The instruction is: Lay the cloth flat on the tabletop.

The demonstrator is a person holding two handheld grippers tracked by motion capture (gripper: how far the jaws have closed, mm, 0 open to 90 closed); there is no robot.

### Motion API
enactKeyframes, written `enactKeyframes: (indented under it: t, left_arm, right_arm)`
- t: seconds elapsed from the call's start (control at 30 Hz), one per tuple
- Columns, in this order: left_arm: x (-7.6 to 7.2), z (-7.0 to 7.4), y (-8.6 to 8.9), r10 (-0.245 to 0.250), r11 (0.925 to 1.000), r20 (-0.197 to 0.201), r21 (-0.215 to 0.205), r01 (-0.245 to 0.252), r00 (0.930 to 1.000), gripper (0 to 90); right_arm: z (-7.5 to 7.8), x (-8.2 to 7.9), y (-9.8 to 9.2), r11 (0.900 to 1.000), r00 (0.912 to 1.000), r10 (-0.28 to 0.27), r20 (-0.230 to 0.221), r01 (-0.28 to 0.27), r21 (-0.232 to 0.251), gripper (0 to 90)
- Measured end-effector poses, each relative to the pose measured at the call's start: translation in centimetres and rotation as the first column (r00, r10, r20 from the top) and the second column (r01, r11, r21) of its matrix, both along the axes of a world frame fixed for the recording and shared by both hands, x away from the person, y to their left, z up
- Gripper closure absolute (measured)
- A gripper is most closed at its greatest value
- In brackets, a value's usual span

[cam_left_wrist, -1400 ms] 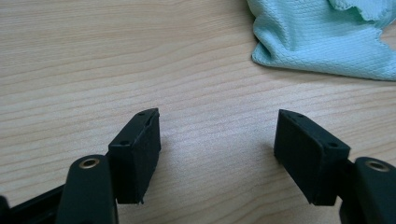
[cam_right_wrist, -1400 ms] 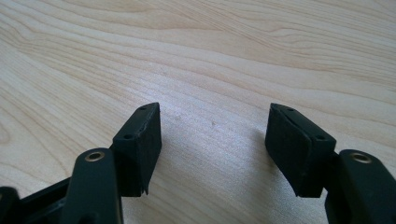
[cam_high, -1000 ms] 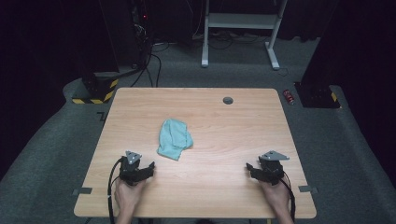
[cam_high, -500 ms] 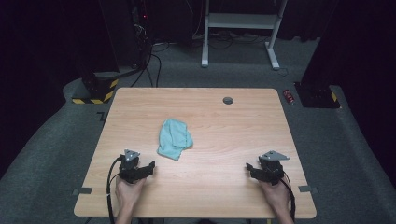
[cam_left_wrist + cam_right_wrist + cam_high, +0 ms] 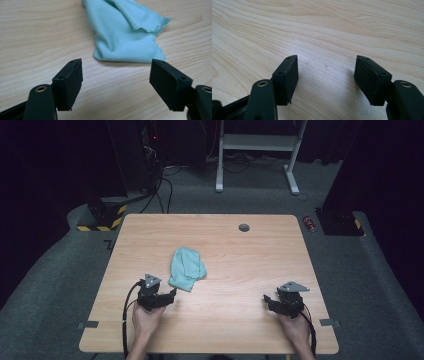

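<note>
Nothing has yet been taken up: the left gripper (image 5: 172, 293) is held wide open and empty just short of the crumpled teal cloth (image 5: 187, 268) — apparently untouched — while the right gripper (image 5: 268, 300), equally agape, holds nothing over bare table (image 5: 240, 330).

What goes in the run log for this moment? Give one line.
left hand-held gripper: open, near cloth, not touching | right hand-held gripper: open, over bare table | cloth: crumpled, ungrasped

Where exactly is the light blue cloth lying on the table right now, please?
In the high view the light blue cloth lies crumpled left of the wooden table's centre, just ahead of the open left gripper and far from the right gripper.
</note>
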State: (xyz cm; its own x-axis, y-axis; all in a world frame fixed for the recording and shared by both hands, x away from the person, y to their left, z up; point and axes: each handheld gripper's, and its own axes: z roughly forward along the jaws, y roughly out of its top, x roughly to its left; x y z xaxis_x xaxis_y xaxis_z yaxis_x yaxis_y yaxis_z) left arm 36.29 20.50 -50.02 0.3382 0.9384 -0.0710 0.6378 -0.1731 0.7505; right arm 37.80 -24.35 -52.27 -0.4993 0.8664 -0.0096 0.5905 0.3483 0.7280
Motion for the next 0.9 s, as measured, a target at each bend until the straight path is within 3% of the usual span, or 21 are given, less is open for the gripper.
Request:
enactKeyframes:
  t: [0.2, 0.63, 0.7, 0.77, 0.9]
  left_arm:
    - [1.0, 0.5, -1.5, -0.035, 0.9994, 0.001, 0.009, 0.035, 0.9994, 27.5]
    - [4.0, 0.1, -4.7, -0.083, 0.9962, -0.010, 0.026, 0.083, 0.9965, 29.6]
    - [4.3, 0.1, -5.0, -0.079, 0.9966, -0.012, 0.022, 0.079, 0.9968, 29.6]
    - [4.9, -0.1, -5.3, -0.059, 0.9982, -0.015, -0.008, 0.059, 0.9982, 30.5]
    - [5.7, -0.3, -6.1, -0.059, 0.9979, -0.030, 0.024, 0.060, 0.9978, 30.0]
  right_arm:
    - [0.0, 0.0, 0.0, 1.000, 1.0000, 0.000, 0.000, 0.000, 0.000, 36.1]
    - [0.0, 0.1, 0.0, 1.000, 1.0000, 0.004, 0.005, -0.004, -0.002, 36.1]
    - [0.0, 0.1, 0.0, 1.000, 1.0000, 0.004, 0.006, -0.004, -0.002, 36.1]
    - [0.0, 0.0, 0.0, 1.000, 1.0000, 0.003, 0.003, -0.003, -0.001, 36.0]
    - [0.0, 0.0, 0.0, 1.000, 1.0000, 0.003, 0.002, -0.003, -0.002, 36.0]
